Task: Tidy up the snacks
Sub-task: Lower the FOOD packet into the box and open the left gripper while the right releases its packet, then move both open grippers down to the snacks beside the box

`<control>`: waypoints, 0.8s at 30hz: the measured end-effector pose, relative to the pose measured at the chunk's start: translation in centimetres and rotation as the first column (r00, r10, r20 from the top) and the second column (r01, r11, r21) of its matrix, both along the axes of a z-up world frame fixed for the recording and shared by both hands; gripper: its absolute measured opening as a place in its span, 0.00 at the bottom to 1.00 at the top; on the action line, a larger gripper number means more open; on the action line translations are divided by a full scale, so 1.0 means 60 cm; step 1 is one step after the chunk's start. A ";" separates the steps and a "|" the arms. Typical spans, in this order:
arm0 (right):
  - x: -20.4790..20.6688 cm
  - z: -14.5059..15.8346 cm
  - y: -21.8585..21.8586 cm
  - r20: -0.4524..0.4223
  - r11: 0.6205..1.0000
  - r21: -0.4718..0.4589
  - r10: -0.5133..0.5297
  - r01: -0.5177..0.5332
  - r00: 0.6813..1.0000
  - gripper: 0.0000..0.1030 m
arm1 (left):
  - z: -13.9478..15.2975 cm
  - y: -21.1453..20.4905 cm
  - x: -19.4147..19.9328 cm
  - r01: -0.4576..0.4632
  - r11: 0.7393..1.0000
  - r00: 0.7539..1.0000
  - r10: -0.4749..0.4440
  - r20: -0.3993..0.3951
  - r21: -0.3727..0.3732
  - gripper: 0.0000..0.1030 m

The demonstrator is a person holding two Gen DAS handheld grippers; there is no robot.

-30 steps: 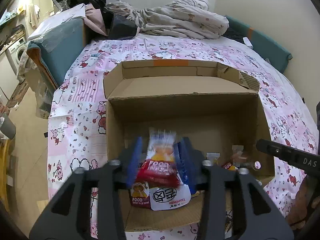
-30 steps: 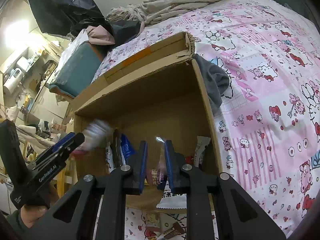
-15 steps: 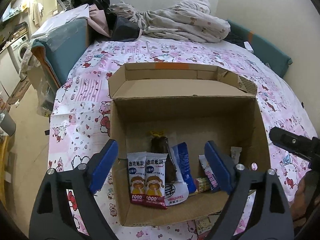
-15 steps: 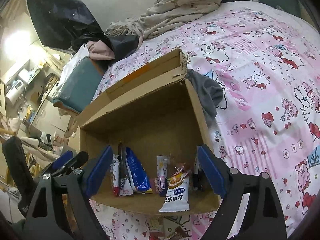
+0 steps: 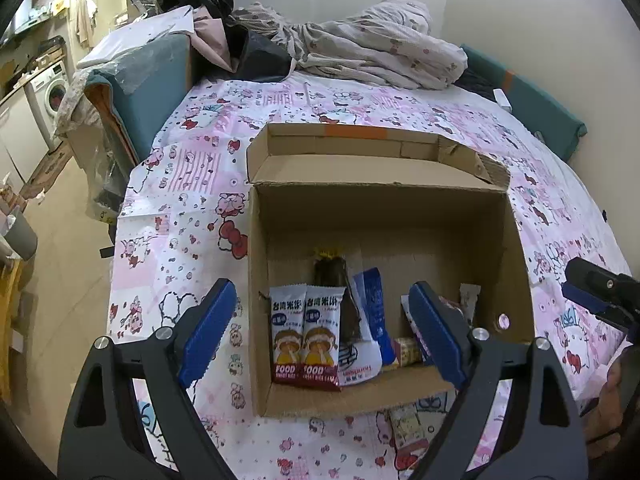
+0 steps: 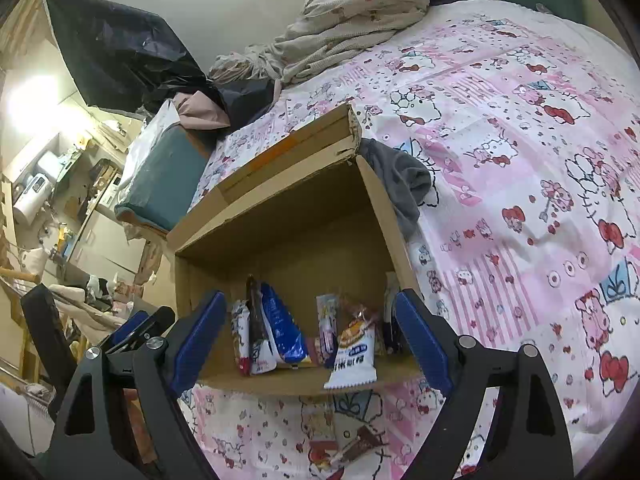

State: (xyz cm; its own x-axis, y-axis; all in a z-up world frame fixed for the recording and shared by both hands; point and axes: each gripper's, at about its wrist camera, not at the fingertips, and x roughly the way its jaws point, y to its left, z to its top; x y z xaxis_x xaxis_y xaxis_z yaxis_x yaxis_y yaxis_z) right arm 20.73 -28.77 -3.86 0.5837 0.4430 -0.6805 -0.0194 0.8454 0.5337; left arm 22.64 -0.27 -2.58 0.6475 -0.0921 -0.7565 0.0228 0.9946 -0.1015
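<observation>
An open cardboard box (image 5: 376,216) lies on a pink cartoon-print bedspread (image 5: 180,208). Along its near side stand several snack packets: twin white rice-cake packets (image 5: 306,336), a dark bar (image 5: 332,276) and a blue packet (image 5: 374,300). My left gripper (image 5: 320,288) hangs open above the box's near left part, with nothing between its blue pads. In the right wrist view the box (image 6: 288,216) holds the blue packet (image 6: 282,328), and a white rice-cake packet (image 6: 354,352) leans over the front rim. My right gripper (image 6: 311,296) is open and empty above the box's near side.
Loose snack packets (image 5: 408,424) (image 6: 352,448) lie on the bedspread in front of the box. A grey cloth (image 6: 404,184) sits against the box's right wall. A crumpled blanket (image 5: 372,52) and a teal cushion (image 5: 148,92) are at the far end. The bed's left edge drops to the floor.
Both grippers were shut on snack packets over the box; both have opened wide, the packets now rest in the box, and both grippers have drawn back and up a little.
</observation>
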 end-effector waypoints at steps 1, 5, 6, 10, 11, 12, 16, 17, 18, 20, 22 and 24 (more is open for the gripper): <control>-0.006 0.001 -0.001 -0.001 1.000 -0.002 -0.003 0.003 1.000 0.87 | 0.002 0.000 -0.006 0.000 1.000 1.000 0.000 0.004 0.003 0.84; -0.032 -0.004 -0.004 -0.023 1.000 0.012 -0.014 0.014 1.000 0.87 | 0.005 0.007 -0.030 -0.007 1.000 1.000 0.007 0.001 0.002 0.84; -0.040 -0.006 -0.004 -0.030 1.000 0.009 -0.015 0.016 0.999 0.87 | 0.006 0.010 -0.035 -0.011 1.000 1.000 0.011 -0.003 -0.002 0.84; -0.058 -0.006 -0.001 -0.040 1.000 -0.004 -0.013 0.013 0.999 0.87 | 0.008 0.023 -0.055 -0.032 0.999 0.999 0.032 -0.007 -0.015 0.84; -0.062 -0.007 0.000 -0.042 1.000 -0.006 -0.012 0.012 0.999 0.87 | 0.009 0.027 -0.060 -0.037 0.999 0.999 0.037 -0.007 -0.018 0.84; -0.067 -0.008 0.001 -0.048 1.000 -0.009 -0.011 0.011 0.999 0.87 | 0.010 0.030 -0.065 -0.043 0.999 0.999 0.043 -0.008 -0.021 0.84; -0.078 -0.018 0.005 -0.074 1.000 -0.015 -0.007 0.005 0.997 0.87 | 0.008 0.044 -0.083 -0.068 0.997 0.998 0.067 -0.018 -0.029 0.84; -0.081 -0.021 0.006 -0.080 1.000 -0.015 -0.005 0.004 0.997 0.87 | 0.006 0.046 -0.087 -0.073 0.997 0.997 0.073 -0.020 -0.029 0.84; -0.085 -0.023 0.008 -0.087 1.000 -0.013 -0.002 0.001 0.996 0.87 | 0.005 0.049 -0.092 -0.081 0.996 0.996 0.080 -0.023 -0.029 0.84; -0.090 -0.027 0.011 -0.098 1.000 -0.014 0.003 -0.004 0.995 0.87 | 0.001 0.053 -0.099 -0.093 0.995 0.995 0.092 -0.036 -0.034 0.84; -0.098 -0.032 0.016 -0.107 1.000 -0.022 0.010 -0.012 0.994 0.87 | -0.002 0.057 -0.107 -0.100 0.994 0.994 0.098 -0.041 -0.039 0.84; -0.105 -0.037 0.020 -0.118 1.000 -0.024 0.017 -0.020 0.993 0.87 | -0.004 0.057 -0.114 -0.103 0.994 0.994 0.101 -0.045 -0.034 0.84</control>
